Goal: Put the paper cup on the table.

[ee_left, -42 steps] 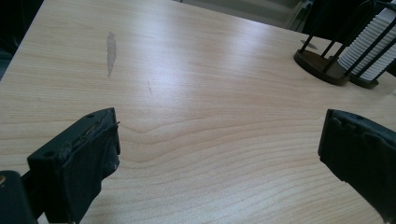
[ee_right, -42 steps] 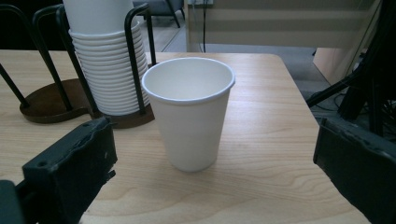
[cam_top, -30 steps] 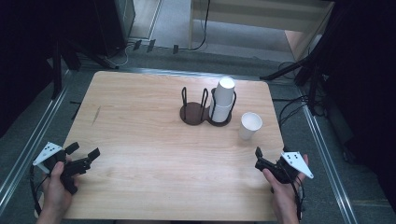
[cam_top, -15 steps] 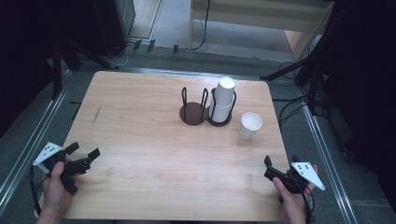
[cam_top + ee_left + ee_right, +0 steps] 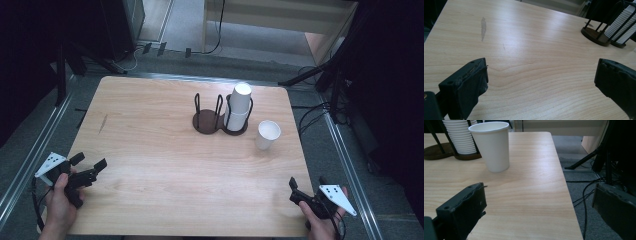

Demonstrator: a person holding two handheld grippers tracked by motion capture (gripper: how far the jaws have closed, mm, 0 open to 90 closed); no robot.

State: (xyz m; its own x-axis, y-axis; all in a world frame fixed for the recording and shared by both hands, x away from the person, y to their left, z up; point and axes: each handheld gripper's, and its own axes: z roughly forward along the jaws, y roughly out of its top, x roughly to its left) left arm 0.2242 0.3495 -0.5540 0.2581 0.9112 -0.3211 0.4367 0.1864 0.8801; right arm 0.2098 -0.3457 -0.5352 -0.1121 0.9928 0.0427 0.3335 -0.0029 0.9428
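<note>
A single white paper cup (image 5: 267,135) stands upright on the wooden table (image 5: 150,130), just right of a dark two-slot wire cup holder (image 5: 206,121). A stack of white cups (image 5: 239,106) fills the holder's right slot, and its left slot is empty. My left gripper (image 5: 90,162) is at the near left corner, open with nothing between its jaws. My right gripper (image 5: 307,183) is at the near right corner, also open and empty. The right gripper view has the single cup (image 5: 491,145) ahead to the left, with the stack (image 5: 459,135) behind it. The left gripper view has the holder (image 5: 594,32) far ahead to the right.
The table's right edge (image 5: 564,185) runs between my right jaws, with grey floor and black cables (image 5: 584,195) beyond it. A dark streak (image 5: 483,26) marks the wood at the left. Metal rails (image 5: 345,150) flank the table. A stand leg (image 5: 305,75) crosses the floor at the back right.
My right gripper has drawn back toward the near right corner of the table. The left gripper has barely moved. Cups and holder are where they were.
</note>
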